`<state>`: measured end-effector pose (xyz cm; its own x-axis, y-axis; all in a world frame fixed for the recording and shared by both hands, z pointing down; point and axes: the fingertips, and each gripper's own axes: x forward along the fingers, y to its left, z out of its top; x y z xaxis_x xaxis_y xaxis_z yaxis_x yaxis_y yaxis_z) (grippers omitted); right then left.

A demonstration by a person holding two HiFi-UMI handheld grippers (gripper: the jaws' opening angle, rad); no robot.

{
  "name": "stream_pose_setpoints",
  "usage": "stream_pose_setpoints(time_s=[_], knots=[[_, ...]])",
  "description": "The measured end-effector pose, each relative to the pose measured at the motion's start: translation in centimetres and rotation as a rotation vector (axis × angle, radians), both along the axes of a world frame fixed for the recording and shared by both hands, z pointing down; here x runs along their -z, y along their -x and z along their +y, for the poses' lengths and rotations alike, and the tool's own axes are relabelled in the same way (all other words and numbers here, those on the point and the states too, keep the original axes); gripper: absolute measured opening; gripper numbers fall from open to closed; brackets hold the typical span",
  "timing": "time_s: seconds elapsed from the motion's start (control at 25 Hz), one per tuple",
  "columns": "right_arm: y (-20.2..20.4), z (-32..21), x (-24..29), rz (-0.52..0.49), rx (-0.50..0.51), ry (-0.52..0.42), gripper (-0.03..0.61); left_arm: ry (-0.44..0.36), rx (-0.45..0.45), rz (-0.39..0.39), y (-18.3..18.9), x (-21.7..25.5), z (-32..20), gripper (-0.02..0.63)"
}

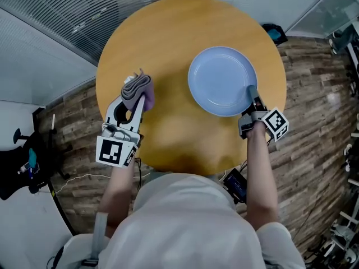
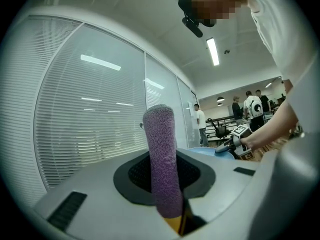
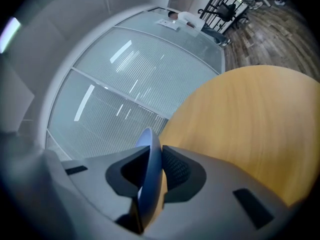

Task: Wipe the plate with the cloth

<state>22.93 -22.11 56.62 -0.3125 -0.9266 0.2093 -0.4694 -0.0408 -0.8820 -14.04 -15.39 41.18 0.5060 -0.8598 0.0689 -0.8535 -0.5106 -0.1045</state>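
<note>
While my right hand-held gripper [image 1: 252,96] clamps the face-up plate [image 1: 221,80] by its rim, my left hand-held gripper [image 1: 136,97] pinches the cloth [image 1: 137,87] left of the plate, rolled lengthwise along its jaws.

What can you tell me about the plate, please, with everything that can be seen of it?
The plate is round, pale blue and plain, smooth and glossy, with a raised rim; nothing lies on it. It lies flat over the right half of the table; whether it rests there I cannot tell. The right hand-held gripper is shut on its near right rim, which shows edge-on between the jaws. The cloth is well apart from it.
</note>
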Motion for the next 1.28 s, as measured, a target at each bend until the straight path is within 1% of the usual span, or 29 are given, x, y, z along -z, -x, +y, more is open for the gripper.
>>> stream_pose_setpoints(time_s=[0.12, 0.24, 0.4, 0.6, 0.88, 1.28], knots=[[-1.1, -0.4, -2.1, -0.017, -0.069, 0.038, 0.072, 0.005, 0.007, 0.000, 0.4, -0.3, 0.2, 0.078], [-2.4, -0.8, -4.2, -0.010, -0.122, 0.070, 0.072, 0.010, 0.005, -0.006, 0.1, -0.6, 0.5, 0.078], [-3.7, -1.5, -6.3, 0.002, -0.164, 0.107, 0.074, 0.022, 0.009, -0.009, -0.1, -1.0, 0.8, 0.078], [-4.2, -1.8, -8.4, -0.004, -0.210, 0.142, 0.074, 0.043, 0.024, -0.004, 0.5, -1.7, 1.4, 0.078], [-4.4, -2.5, -10.2, 0.033, -0.220, 0.189, 0.075, 0.057, 0.067, 0.005, 1.1, -2.4, 1.8, 0.078], [-4.7, -2.4, -11.2, 0.071, -0.209, 0.225, 0.077, 0.060, 0.079, 0.008, 0.8, -2.5, 2.6, 0.078]])
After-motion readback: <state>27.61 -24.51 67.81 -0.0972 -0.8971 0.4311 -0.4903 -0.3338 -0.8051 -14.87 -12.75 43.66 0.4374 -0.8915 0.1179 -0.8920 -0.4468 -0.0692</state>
